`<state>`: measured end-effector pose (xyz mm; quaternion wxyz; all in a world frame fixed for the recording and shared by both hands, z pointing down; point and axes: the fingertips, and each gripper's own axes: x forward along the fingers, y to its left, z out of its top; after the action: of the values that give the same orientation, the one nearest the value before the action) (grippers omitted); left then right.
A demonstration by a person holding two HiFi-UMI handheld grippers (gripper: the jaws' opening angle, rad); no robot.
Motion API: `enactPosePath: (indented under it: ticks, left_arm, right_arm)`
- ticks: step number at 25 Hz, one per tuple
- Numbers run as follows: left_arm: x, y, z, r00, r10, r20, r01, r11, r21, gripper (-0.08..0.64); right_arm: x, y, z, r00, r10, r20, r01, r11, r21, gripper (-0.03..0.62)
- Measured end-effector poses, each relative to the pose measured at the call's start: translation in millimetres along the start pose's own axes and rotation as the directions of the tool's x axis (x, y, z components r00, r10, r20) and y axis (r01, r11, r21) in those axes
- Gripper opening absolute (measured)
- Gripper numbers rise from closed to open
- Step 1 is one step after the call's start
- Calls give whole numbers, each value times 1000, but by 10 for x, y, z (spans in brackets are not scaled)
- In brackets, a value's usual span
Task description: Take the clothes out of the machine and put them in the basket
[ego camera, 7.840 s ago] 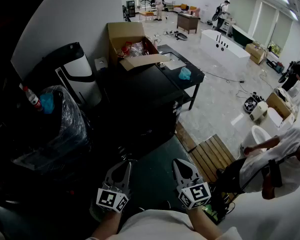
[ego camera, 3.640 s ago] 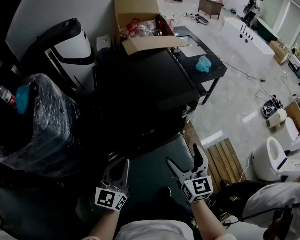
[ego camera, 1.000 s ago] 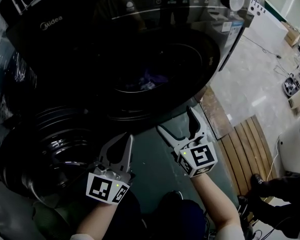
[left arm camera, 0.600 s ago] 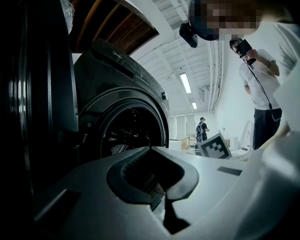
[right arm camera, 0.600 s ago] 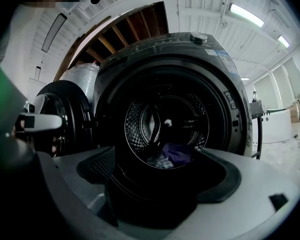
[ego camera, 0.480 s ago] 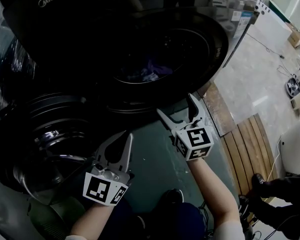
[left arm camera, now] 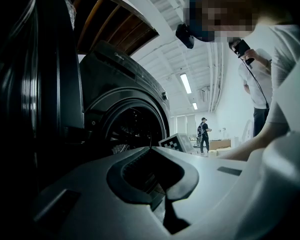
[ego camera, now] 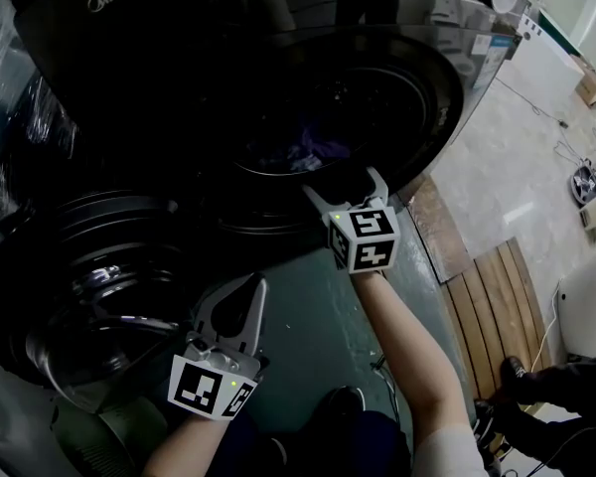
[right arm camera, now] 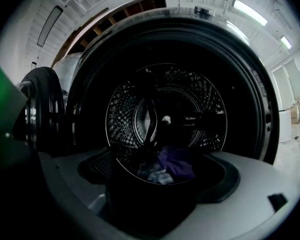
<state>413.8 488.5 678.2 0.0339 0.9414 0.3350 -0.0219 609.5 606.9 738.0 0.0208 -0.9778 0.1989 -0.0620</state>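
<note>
Dark machine (ego camera: pixel 228 58) ahead. Clothes (right arm camera: pixel 176 164) look soft, light; pinch a raised fold. My right gripper (ego camera: pixel 343 182) wide, left gripper (ego camera: pixel 250 294) closed.

The machine (ego camera: pixel 228 8) stands before me, clothes (ego camera: pixel 313 152) in its drum, its door (ego camera: pixel 89 286) to the left. My right gripper (ego camera: pixel 343 181) is at the opening's lower rim; my left gripper (ego camera: pixel 256 288), nearer me, beside the door.
</note>
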Motion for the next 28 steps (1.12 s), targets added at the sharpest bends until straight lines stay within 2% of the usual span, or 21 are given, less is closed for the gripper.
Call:
enactPosePath:
  ticks: [10, 21, 28]
  left_arm:
    - [17, -70, -25, 1000, -16, 4, 16, 1000, 6, 21]
    - [6, -35, -41, 1000, -12, 5, 12, 1000, 3, 21]
    - [34, -39, -65, 1000, -15, -3, 15, 1000, 8, 21]
  right_arm:
    - [662, -59, 8, 999, -9, -38, 10, 1000, 5, 454]
    - [1128, -155, -26, 996, -27, -91, 27, 1000, 8, 440]
    - [1335, -234, -34, 991, -41, -124, 43, 999, 12, 400]
